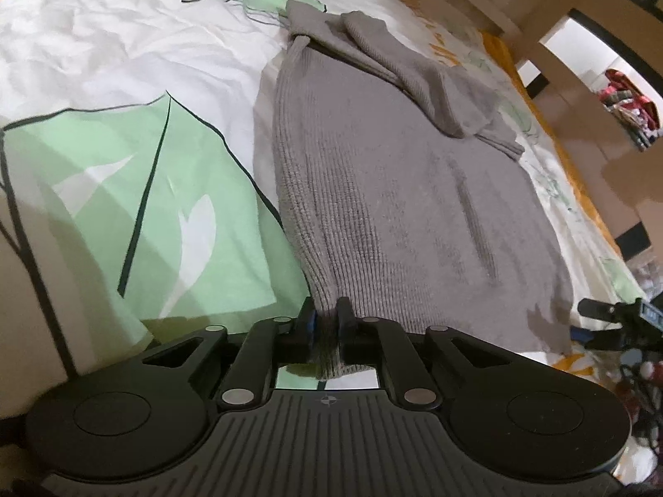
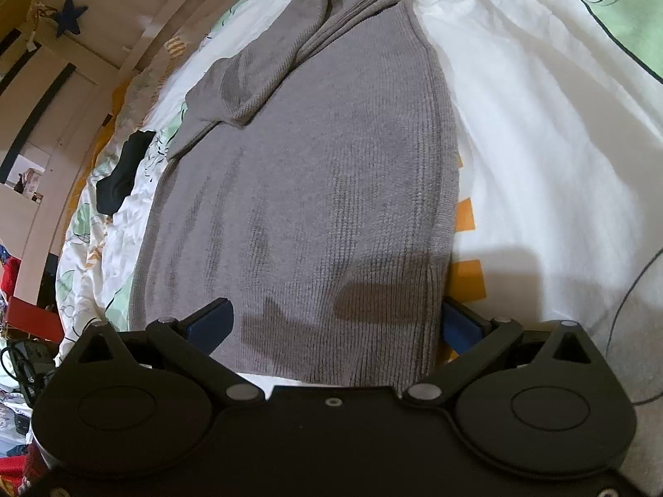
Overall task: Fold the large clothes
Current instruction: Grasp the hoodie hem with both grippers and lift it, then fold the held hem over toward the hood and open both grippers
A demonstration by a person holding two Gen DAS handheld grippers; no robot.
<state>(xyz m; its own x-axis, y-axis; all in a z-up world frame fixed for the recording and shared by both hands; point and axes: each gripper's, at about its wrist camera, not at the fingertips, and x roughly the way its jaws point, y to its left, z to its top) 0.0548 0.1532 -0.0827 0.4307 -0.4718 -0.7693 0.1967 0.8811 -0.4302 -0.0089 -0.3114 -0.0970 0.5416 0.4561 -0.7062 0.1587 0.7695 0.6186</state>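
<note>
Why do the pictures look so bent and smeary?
Left wrist view: the fisheye lens bows the bed, and the grey sweater looks slightly smeared. Right wrist view: same bowing, plus a dark shadow on the sweater near the tool.

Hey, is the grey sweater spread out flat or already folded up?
Partly folded: the grey sweater lies flat, with its sleeves folded over the body.

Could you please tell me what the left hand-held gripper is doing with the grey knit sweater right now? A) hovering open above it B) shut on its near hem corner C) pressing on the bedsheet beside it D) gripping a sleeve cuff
B: the left hand-held gripper has its pads pinching the grey knit sweater at the near hem corner.
</note>
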